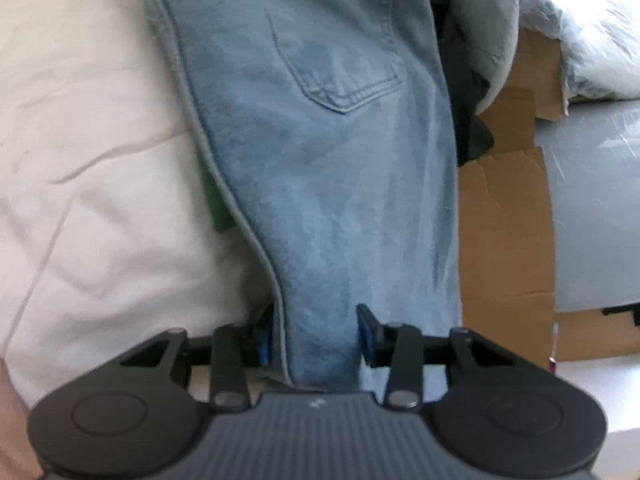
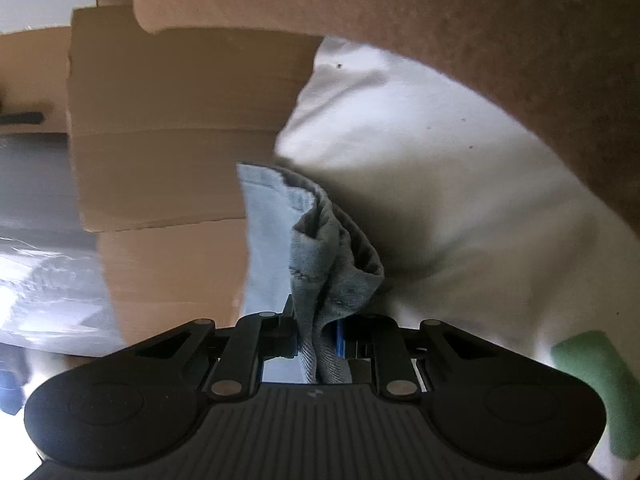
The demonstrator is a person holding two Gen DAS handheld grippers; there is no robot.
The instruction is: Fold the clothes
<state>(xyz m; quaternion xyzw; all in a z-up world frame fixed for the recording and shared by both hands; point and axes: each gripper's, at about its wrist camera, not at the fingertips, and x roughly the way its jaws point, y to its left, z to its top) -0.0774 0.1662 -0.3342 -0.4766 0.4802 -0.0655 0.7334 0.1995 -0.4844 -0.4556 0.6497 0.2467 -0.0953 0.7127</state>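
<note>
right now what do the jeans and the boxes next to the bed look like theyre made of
The jeans look like faded light-blue denim, matte: a stitched patch pocket, raised seams, and a diagonal twill weave where the right gripper pinches a bunched fold. The boxes look like plain brown corrugated cardboard, dull and unprinted, with creases and a torn flap edge. The white bedding under the jeans seems a soft woven cloth, wrinkled; its fibre is unclear.

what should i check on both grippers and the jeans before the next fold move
1. Left gripper has the jeans between its pads: ok.
2. Right gripper pinches bunched denim: ok.
3. Pocket side faces the left camera: ok.
4. Jeans smooth on the white sheet: ok near the left gripper, bunched at the right.
5. Cardboard box clear of the denim: cannot tell.
</note>
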